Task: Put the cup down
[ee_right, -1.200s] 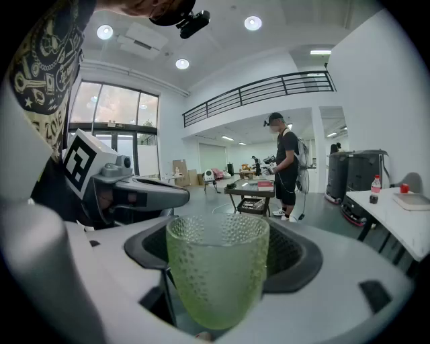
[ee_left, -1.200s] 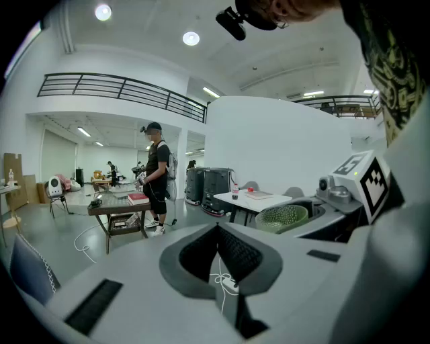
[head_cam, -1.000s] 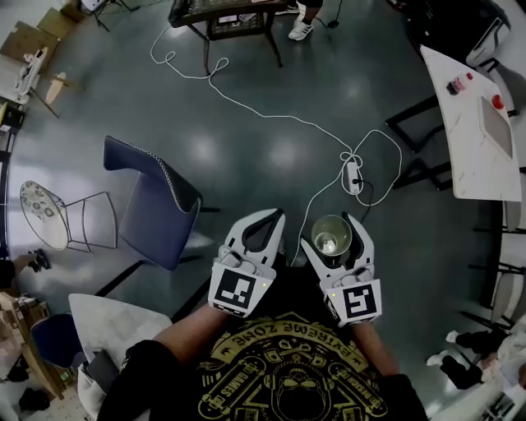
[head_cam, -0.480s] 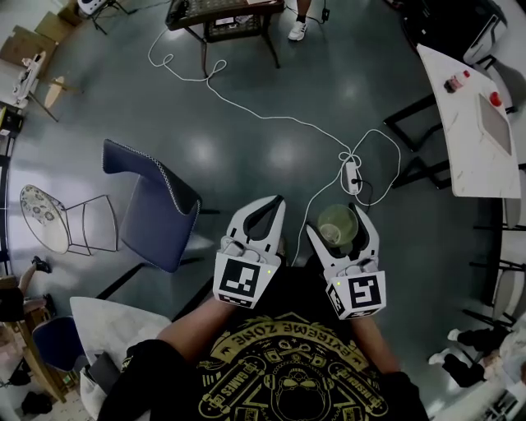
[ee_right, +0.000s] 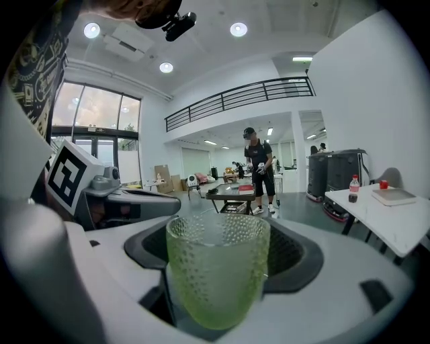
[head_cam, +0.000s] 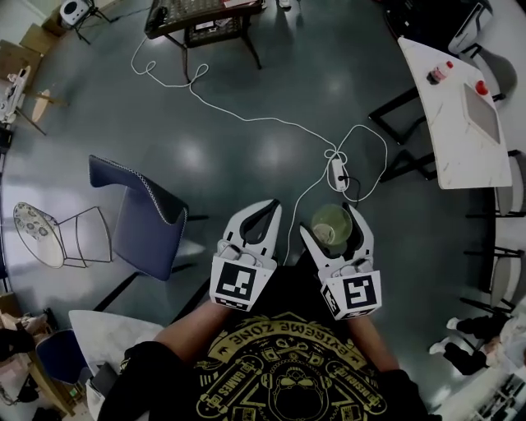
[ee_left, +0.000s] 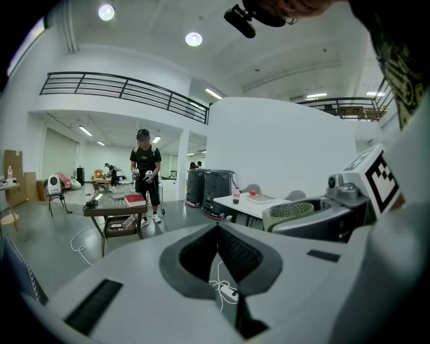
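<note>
A green dimpled glass cup [head_cam: 329, 226] stands upright between the jaws of my right gripper [head_cam: 337, 219], which is shut on it and holds it in the air above the dark floor. In the right gripper view the cup [ee_right: 216, 269] fills the middle and looks empty, with the right gripper [ee_right: 218, 236] closed round its lower part. My left gripper [head_cam: 271, 205] hangs just left of it, shut with nothing inside. In the left gripper view the left gripper [ee_left: 216, 226] has its jaw tips meeting, and the cup [ee_left: 287, 211] shows at the right.
On the floor ahead lies a white cable with a power strip [head_cam: 338, 172]. A blue chair [head_cam: 140, 218] stands to the left and a white table [head_cam: 448, 115] with a bottle [head_cam: 438, 72] to the right. A person in black [ee_right: 259, 171] stands by a low dark table [head_cam: 205, 20].
The floor scene has slid a little left and down in the head view. Both grippers keep their pose before the body, and the right one still holds the cup.
</note>
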Action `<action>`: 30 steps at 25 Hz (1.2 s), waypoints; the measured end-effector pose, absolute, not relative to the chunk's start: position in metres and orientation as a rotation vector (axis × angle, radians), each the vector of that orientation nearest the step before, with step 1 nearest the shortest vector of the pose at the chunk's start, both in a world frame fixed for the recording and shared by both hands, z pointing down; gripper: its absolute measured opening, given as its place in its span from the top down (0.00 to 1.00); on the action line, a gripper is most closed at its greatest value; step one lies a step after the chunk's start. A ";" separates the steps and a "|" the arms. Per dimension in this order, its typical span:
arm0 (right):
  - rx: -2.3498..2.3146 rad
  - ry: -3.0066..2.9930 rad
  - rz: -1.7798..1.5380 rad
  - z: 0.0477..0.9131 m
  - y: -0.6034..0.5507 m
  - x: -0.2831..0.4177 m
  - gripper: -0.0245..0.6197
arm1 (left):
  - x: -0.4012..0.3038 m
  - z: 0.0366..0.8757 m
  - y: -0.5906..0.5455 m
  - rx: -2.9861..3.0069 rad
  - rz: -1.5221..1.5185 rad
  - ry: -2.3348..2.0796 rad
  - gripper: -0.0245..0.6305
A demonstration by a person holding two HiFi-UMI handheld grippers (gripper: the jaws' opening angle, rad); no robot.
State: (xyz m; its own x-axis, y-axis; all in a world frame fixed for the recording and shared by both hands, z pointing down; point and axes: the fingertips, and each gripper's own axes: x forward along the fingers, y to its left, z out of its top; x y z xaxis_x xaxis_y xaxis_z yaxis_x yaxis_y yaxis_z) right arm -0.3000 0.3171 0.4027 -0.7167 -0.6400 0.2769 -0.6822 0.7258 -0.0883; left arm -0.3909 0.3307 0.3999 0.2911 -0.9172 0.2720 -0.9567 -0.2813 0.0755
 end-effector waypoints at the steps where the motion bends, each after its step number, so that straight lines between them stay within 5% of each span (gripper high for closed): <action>1: 1.057 -2.703 0.266 0.401 0.313 -0.296 0.36 | -0.386 0.398 0.327 2.343 0.259 -1.719 0.95; 30: 1.303 -2.741 0.211 0.367 0.190 -0.103 0.36 | -0.185 0.364 0.191 2.607 0.351 -1.512 0.95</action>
State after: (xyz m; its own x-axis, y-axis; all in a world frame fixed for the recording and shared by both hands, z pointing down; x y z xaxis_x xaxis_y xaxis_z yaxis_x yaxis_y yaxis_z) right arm -0.1028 0.1904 0.3671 -0.6294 -0.7628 0.1483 -0.7765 0.6247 -0.0822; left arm -0.1851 0.1915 0.3640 0.4782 -0.8414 0.2516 -0.8663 -0.4991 -0.0224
